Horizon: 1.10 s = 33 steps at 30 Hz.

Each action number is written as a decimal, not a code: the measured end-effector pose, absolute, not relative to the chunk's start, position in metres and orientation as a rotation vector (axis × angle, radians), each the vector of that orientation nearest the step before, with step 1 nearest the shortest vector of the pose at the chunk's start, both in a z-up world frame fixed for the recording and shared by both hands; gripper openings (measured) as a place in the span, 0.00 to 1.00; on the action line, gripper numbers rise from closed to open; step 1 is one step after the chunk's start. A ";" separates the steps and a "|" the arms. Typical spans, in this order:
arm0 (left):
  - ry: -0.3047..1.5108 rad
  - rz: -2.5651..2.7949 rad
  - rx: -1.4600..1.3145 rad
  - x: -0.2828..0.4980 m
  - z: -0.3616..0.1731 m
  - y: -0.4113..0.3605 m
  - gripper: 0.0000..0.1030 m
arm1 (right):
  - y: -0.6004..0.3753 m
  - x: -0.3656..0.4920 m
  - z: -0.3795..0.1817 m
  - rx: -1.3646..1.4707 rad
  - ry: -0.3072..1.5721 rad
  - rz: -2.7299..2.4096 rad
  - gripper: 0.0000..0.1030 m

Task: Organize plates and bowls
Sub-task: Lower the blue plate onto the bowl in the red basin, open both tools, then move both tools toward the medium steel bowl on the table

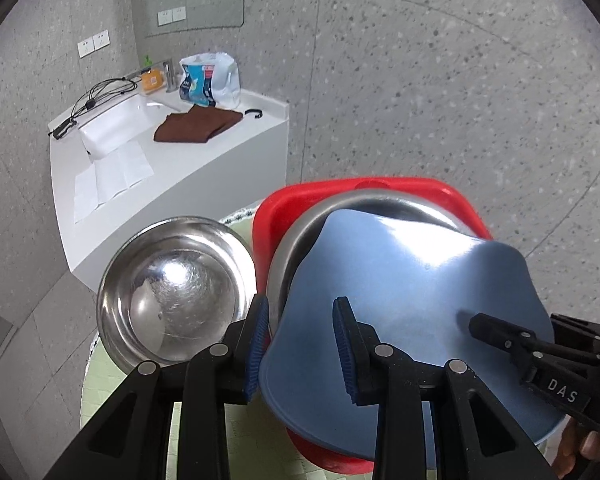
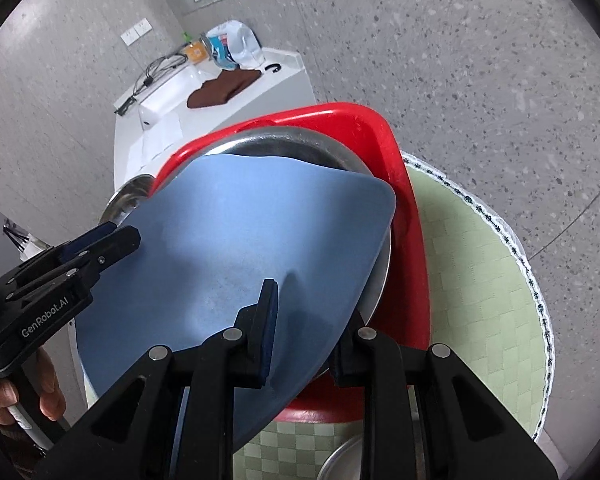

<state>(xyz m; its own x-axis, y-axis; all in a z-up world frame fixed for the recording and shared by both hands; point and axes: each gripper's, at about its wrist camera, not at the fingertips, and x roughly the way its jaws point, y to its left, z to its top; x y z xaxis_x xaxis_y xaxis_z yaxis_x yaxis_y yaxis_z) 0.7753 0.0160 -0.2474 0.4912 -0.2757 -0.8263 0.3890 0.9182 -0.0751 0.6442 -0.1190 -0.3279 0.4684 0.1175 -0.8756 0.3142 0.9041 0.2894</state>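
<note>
A blue plate (image 1: 412, 280) fills the lower centre of both views, tilted over a large steel bowl (image 1: 384, 204) that sits inside a red basin (image 1: 276, 216). The left gripper (image 1: 302, 344) has its jaws apart, one blue pad on each side of the plate's near rim; whether the pads press it cannot be told. The right gripper (image 2: 308, 328) is clamped on the blue plate's edge, one finger on top, the other beneath. In the left wrist view a second steel bowl (image 1: 172, 296) stands at lower left, just beside the basin. All rest on a round table with a green checked cloth (image 2: 476, 280). At upper left, a white counter (image 1: 220, 160) carries a brown cloth (image 1: 196, 124) and a bag (image 1: 208, 80).
</note>
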 end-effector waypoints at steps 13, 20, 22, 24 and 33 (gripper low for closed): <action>0.981 -0.430 0.124 0.765 -0.259 0.025 0.32 | -0.112 0.640 -0.315 0.423 1.069 -0.152 0.42; 0.957 -0.459 0.096 0.743 -0.249 0.046 0.51 | -0.111 0.625 -0.298 0.427 1.039 -0.189 0.51; 0.955 -0.464 0.090 0.736 -0.246 0.053 0.51 | -0.111 0.620 -0.296 0.433 1.034 -0.196 0.51; 0.945 -0.469 0.087 0.726 -0.241 0.063 0.52 | -0.109 0.613 -0.291 0.441 1.020 -0.203 0.51; 0.900 -0.464 0.064 0.678 -0.212 0.124 0.59 | -0.095 0.567 -0.267 0.440 0.949 -0.277 0.54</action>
